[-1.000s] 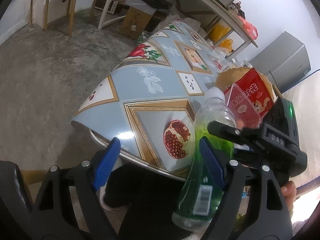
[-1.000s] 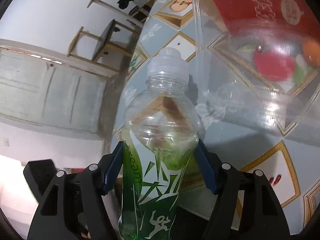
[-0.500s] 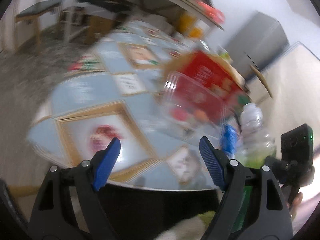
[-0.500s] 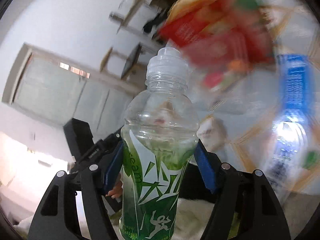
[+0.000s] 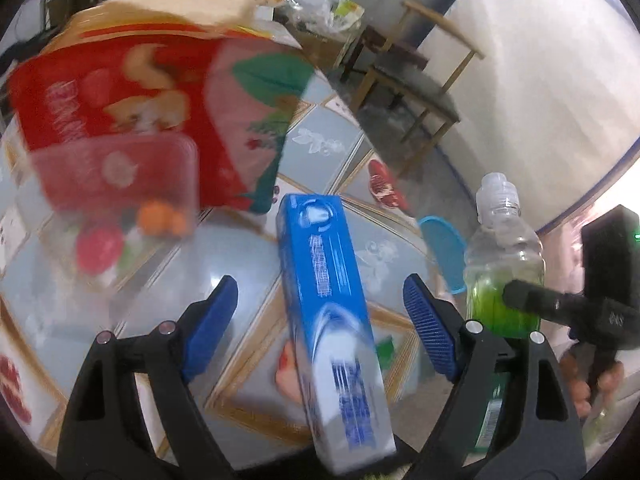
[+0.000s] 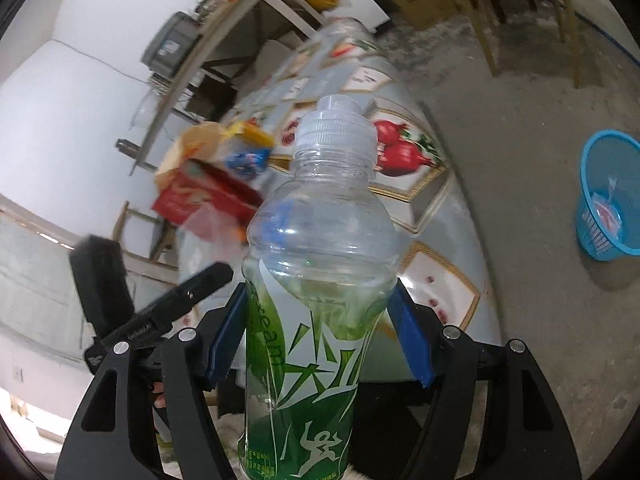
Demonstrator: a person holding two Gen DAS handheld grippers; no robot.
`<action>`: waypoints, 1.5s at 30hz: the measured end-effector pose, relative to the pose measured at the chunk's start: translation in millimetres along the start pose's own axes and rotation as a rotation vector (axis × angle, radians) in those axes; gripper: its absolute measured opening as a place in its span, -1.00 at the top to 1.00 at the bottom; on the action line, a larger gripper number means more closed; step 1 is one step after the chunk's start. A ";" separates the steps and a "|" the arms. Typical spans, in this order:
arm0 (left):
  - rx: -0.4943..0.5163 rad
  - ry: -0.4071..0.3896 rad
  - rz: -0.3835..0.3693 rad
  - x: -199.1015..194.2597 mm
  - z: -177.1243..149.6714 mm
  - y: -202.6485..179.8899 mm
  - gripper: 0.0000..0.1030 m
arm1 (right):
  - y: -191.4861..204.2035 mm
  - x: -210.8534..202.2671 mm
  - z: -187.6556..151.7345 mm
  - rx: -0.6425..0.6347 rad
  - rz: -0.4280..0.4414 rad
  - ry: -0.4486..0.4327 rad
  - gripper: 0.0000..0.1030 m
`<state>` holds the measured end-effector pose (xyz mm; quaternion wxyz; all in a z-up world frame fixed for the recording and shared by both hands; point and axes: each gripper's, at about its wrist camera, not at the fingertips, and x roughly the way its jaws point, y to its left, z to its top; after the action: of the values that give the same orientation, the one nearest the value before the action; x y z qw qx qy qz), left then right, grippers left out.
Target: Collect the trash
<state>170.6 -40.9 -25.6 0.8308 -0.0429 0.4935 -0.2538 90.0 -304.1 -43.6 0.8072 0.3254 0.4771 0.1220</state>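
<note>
My left gripper (image 5: 320, 324) hangs over the table with its jaws opening. A blue toothpaste box (image 5: 328, 300) lies lengthwise between the blue pads (image 5: 212, 320), and neither pad touches it. My right gripper (image 6: 320, 336) is shut on a clear plastic bottle (image 6: 316, 280) with a green label and white cap, held upright. The left wrist view shows the same bottle (image 5: 504, 248) at the right, beside the table edge. A blue mesh basket (image 6: 608, 200) stands on the concrete floor, far right of the bottle, with a scrap inside.
The table wears a glossy fruit-patterned cloth (image 5: 224, 264). A red snack box (image 5: 120, 92) and a clear plastic tub (image 5: 120, 200) sit left of the blue box. The basket rim (image 5: 444, 252) shows past the table edge. A wooden chair (image 5: 416, 80) stands beyond.
The left view has swept from the table's pomegranate corner to over the blue box. The right gripper has swung round with the bottle still gripped, and the floor basket has come into view.
</note>
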 end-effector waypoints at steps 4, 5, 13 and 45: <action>0.038 0.025 0.106 23.7 5.1 -10.8 -0.34 | -9.7 21.4 6.9 0.003 -0.029 0.033 -0.31; 0.039 0.036 0.111 28.6 4.8 -12.9 -0.27 | -11.0 25.9 9.0 -0.004 -0.032 0.040 -0.31; 0.030 0.029 0.082 35.1 -2.3 -18.5 0.09 | -2.6 51.0 17.5 -0.042 -0.040 0.086 -0.31; -0.083 0.143 0.011 38.9 -1.8 -6.9 -0.25 | 7.5 61.5 17.9 -0.128 -0.089 0.132 -0.35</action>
<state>181.4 -64.6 -55.4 0.7921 -0.0563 0.5621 -0.2310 137.7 -274.5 -75.3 0.7976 0.2430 0.5346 0.1375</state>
